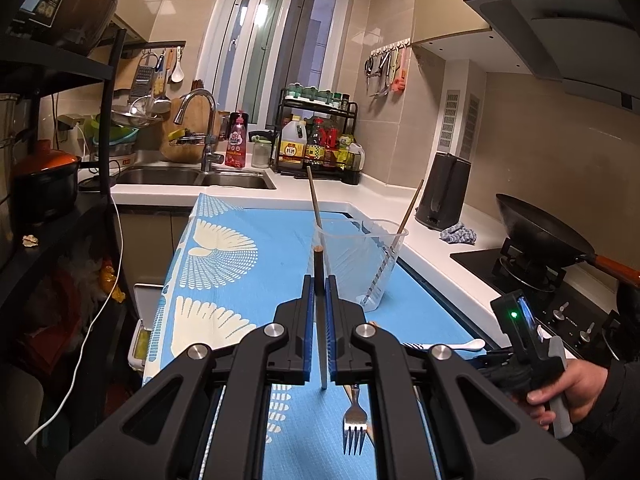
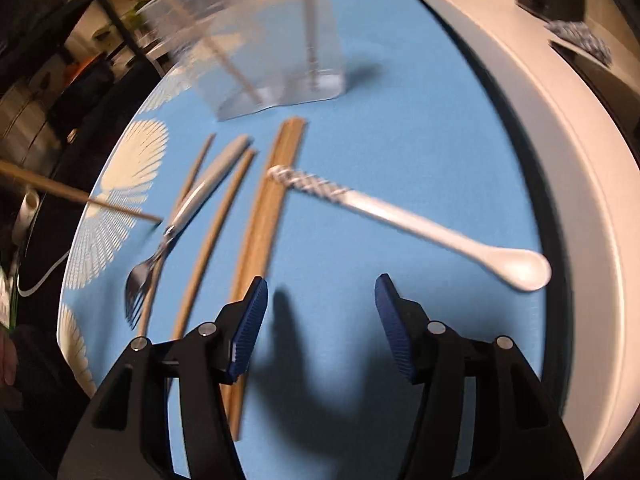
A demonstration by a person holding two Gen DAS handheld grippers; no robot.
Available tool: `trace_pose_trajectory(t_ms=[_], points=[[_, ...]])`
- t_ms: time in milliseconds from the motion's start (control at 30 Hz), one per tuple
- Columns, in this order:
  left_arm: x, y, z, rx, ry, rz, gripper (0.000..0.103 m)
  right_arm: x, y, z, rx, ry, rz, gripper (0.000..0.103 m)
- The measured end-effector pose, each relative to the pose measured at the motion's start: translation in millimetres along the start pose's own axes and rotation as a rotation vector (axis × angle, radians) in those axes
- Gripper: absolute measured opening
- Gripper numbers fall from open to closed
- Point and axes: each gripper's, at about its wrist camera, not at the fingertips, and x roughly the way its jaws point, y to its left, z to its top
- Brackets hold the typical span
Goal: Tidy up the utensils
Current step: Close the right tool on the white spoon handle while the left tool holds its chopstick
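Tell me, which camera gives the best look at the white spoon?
The right wrist view: the white spoon lies whole on the blue mat, patterned handle to bowl, though slightly blurred. The left wrist view shows only its bowl end peeking out behind the left claw.

1. Four chopsticks (image 2: 266, 232) are counted lying on the mat (image 2: 400, 120): two singly and two side by side.
2. Two more are counted standing in the cup (image 1: 360, 264).
3. One chopstick (image 1: 319, 268) is clamped in the left gripper (image 1: 319, 284), so seven are counted in all.
4. One fork (image 2: 138, 280) is counted.
5. One spoon (image 2: 524, 272) is counted.
6. One cup and one mat are counted.
7. Two grippers are counted; nothing is held by the right gripper (image 2: 320, 292), whose jaws are parted.
8. One wok (image 1: 540, 232), one kettle (image 1: 444, 192) and one tap (image 1: 207, 148) are seen beyond.
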Motion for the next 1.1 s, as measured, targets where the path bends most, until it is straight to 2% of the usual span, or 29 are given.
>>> trace_pose_trajectory(t_ms=[33, 100, 167, 233, 400, 467, 633, 800, 833, 900, 967, 1033, 1100], points=[[0, 0, 0, 0.002, 0.000, 0.001, 0.005, -9, 10, -2, -0.025, -0.039, -0.020, 0.052], [-1, 0, -1, 0.002, -0.001, 0.000, 0.005, -24, 12, 4, -0.093, -0.120, -0.130, 0.052], [0, 0, -2, 0.003, -0.001, -0.001, 0.005, -24, -1, 18, -0.087, -0.134, -0.185, 0.056], [0, -1, -1, 0.003, -0.003, -0.002, 0.005, -12, -23, 31, -0.043, -0.091, -0.193, 0.056], [-1, -4, -2, 0.013, -0.008, -0.001, 0.005, 16, -54, 38, -0.022, 0.039, -0.168, 0.059], [-1, -3, -2, 0.016, -0.008, 0.002, 0.005, 19, -57, 35, -0.016, 0.066, -0.150, 0.061], [-2, 2, -2, -0.005, -0.008, 0.003, 0.005, 11, -50, 21, -0.028, 0.074, -0.110, 0.064], [-1, 0, -1, 0.000, -0.009, 0.000, 0.005, 1, -23, -3, 0.026, 0.057, 0.013, 0.065], [-2, -1, -1, 0.001, -0.009, -0.002, 0.005, -3, -15, -10, 0.030, 0.051, 0.054, 0.062], [-3, -1, -2, 0.005, -0.011, 0.001, 0.005, -13, -4, -18, 0.034, 0.005, 0.065, 0.062], [-4, -2, -4, 0.010, -0.014, 0.005, 0.005, -31, -5, -30, 0.074, -0.090, 0.032, 0.059], [-6, -3, -6, 0.013, -0.019, 0.008, 0.005, -46, -7, -43, 0.113, -0.175, -0.043, 0.058], [-6, -4, -6, 0.018, -0.023, 0.009, 0.005, -51, -17, -59, 0.181, -0.214, -0.086, 0.055]])
